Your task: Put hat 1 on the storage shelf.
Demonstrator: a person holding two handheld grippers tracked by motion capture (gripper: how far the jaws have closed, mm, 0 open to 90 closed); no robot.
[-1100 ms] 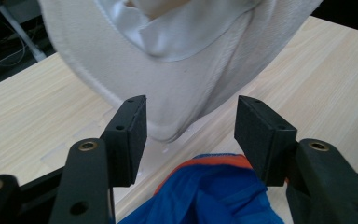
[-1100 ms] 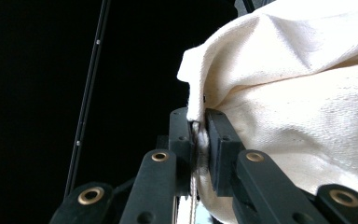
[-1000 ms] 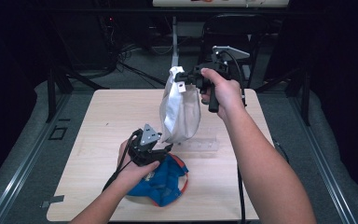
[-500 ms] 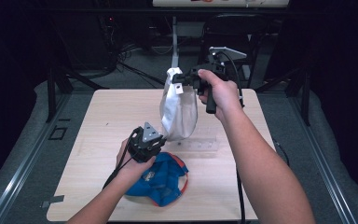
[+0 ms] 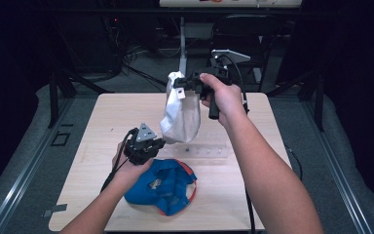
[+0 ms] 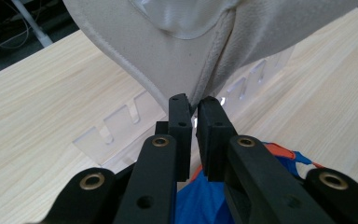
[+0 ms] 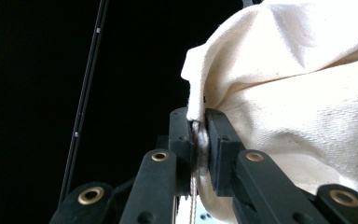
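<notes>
The table (image 5: 107, 117) carries a blue cap (image 5: 163, 187) at 6 o'clock. The cream cloth bag (image 5: 181, 114) hangs above centre. My right gripper (image 5: 187, 83) has its jaws clamped on the bag's top hem (12 o'clock). My left gripper (image 5: 158, 144) jaws have just been closing, pinching its bottom edge.

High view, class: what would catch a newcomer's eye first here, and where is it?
A cream cloth bag hangs above the middle of the wooden table, its top pinched in the right gripper. The left gripper has just closed on the bag's bottom edge. A bright blue cap with an orange rim lies at the near edge.
</notes>
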